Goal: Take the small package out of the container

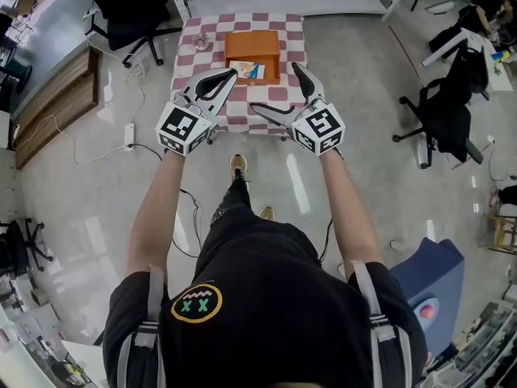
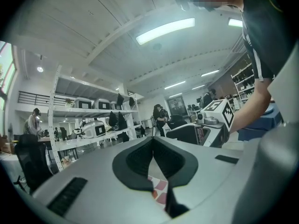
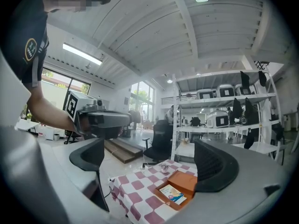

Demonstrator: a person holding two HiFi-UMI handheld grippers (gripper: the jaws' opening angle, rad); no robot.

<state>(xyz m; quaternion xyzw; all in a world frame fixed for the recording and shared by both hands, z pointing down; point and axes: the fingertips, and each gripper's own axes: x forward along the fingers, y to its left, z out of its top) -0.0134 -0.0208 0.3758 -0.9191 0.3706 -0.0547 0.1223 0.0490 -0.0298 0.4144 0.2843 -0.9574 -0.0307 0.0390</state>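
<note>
While both grippers hang just short of the orange container (image 1: 252,45) on the checkered table (image 1: 194,39), the small package (image 1: 249,71) lies inside the container, against its near wall. Left of the container, the left gripper (image 1: 230,73) is clenched on nothing. The right gripper (image 1: 275,86), right of the container, is spread wide and empty.

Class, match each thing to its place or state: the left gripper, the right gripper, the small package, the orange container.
1 left gripper
2 right gripper
3 small package
4 orange container

A on the checkered tablecloth
B jaws wide apart
C jaws together, nothing held
D lying inside the container

Pairs: 1-C, 2-B, 3-D, 4-A
</note>
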